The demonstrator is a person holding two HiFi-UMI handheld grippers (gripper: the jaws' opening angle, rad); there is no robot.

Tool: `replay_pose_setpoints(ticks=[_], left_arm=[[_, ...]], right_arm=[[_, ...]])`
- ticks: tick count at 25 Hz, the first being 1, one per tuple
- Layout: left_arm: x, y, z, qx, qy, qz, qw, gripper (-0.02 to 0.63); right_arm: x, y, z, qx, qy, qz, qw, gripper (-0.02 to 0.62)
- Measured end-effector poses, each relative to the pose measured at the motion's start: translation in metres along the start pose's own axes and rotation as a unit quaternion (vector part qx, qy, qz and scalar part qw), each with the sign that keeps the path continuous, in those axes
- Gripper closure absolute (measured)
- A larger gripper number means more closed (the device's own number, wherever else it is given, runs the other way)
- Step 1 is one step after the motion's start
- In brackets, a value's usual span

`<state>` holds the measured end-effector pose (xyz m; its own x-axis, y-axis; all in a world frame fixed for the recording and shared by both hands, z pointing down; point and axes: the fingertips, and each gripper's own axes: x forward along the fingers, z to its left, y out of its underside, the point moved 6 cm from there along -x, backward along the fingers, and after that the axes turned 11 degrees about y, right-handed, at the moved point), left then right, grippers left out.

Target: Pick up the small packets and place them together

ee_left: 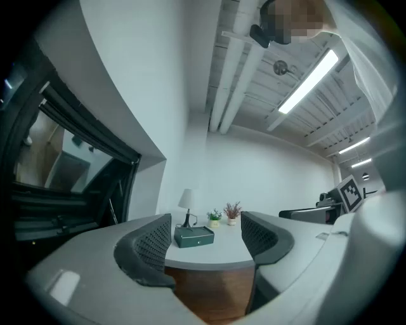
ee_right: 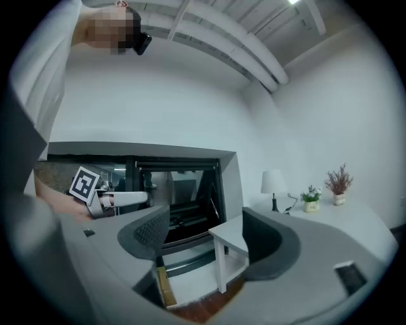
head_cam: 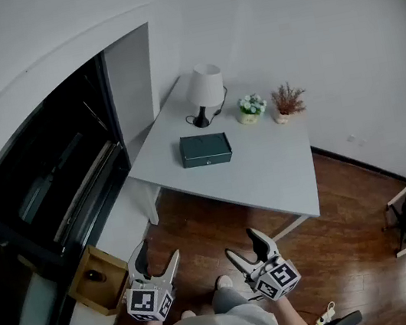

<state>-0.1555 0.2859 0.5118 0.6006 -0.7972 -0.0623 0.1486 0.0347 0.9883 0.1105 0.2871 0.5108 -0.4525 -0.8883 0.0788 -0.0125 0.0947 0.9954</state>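
Approach step, nothing picked yet. L gripper (head_cam: 157, 253) and R gripper (head_cam: 242, 243) both sit well short of the dark green box (head_cam: 205, 149), out over the wood floor (head_cam: 198, 225), held level. L jaws stand wide w/ nothing between them, only the box showing far off through the gap. R jaws are just as wide and also empty, aimed left of the box toward the dark window recess (head_cam: 59, 183).

The box lies on the white table (head_cam: 275, 172), lid shut as far as I can see. Behind it is the lamp (head_cam: 206, 91). Back-right of it are a small flower pot (head_cam: 252, 108) and a pot of dried sprigs (head_cam: 286, 102).

I can't find any small packets near the box: none on the bare tabletop. They may be inside it, can't tell.

Next move, as I judge it: bring both grippers in toward the box, swing R round to face it, then check the lid and inside for the pkts before committing a grip
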Motion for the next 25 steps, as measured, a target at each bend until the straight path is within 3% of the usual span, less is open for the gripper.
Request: replay_pose_setpoints(ticks=[4, 10, 19, 25], left_arm=[[0.043, 0.012, 0.016, 0.003, 0.010, 0.012, 0.9999, 0.278], [0.146, 0.014, 0.051, 0.008, 0.007, -0.011, 0.9999, 0.278], [0.297, -0.008, 0.089, 0.032, -0.007, -0.013, 0.9994, 0.278], [0.341, -0.005, 0.099, 0.029, -0.008, 0.005, 0.9995, 0.278]], right_arm=[[0.039, 0.003, -0.040, 0.010, 0.010, -0.014, 1.000, 0.238], [0.134, 0.006, -0.124, 0.022, 0.007, -0.020, 1.000, 0.238], [0.250, 0.023, -0.205, 0.017, -0.045, 0.074, 0.996, 0.239], [0.296, 0.062, -0.227, 0.040, -0.051, 0.143, 0.988, 0.268]])
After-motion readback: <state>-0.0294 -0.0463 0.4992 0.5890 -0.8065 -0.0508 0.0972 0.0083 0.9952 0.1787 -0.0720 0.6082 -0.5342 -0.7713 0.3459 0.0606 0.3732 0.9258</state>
